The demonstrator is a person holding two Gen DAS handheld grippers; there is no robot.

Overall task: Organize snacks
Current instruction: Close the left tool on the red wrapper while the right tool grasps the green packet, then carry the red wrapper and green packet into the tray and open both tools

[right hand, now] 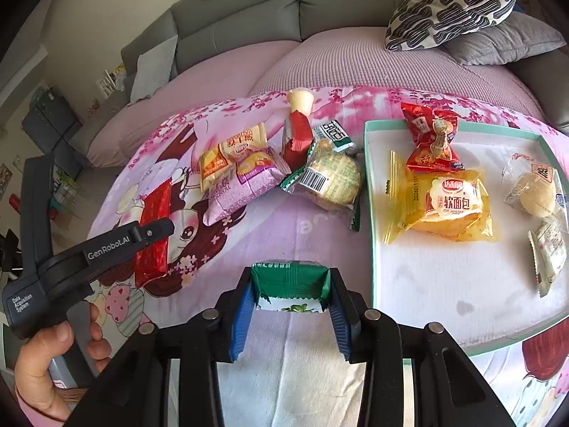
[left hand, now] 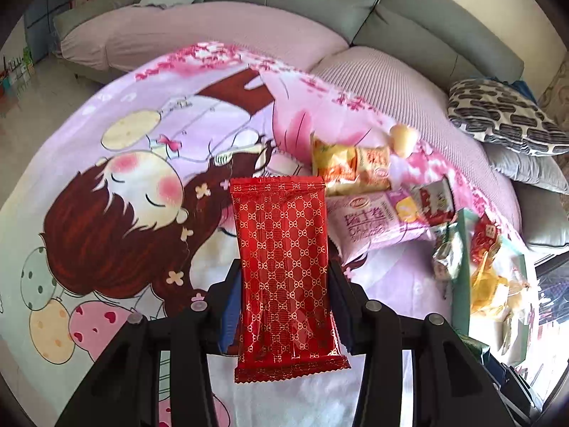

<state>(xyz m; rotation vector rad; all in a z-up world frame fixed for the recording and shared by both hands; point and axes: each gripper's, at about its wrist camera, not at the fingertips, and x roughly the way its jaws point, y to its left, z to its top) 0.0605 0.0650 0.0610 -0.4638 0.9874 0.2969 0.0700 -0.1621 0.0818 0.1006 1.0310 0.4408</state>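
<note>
My left gripper [left hand: 284, 277] is shut on a long red patterned snack packet [left hand: 284, 270] and holds it above the cartoon blanket [left hand: 106, 178]. The packet also shows in the right wrist view [right hand: 153, 235], with the left gripper [right hand: 156, 231] on it. My right gripper [right hand: 290, 291] is shut on a small green snack packet [right hand: 290, 279], left of the teal-rimmed tray [right hand: 370, 213]. The tray holds a yellow bread packet [right hand: 444, 206], a red candy-shaped packet [right hand: 432, 138] and pale wrapped snacks [right hand: 537, 192]. A pile of loose snacks [right hand: 249, 170] lies on the blanket left of the tray.
A grey sofa [right hand: 249, 25] with pink cushions [right hand: 355, 60] runs behind the blanket. A black-and-white patterned pillow [right hand: 451, 7] lies at the back right. The person's left hand [right hand: 46, 366] grips the left tool's handle. In the left wrist view the tray [left hand: 462, 270] is at the right.
</note>
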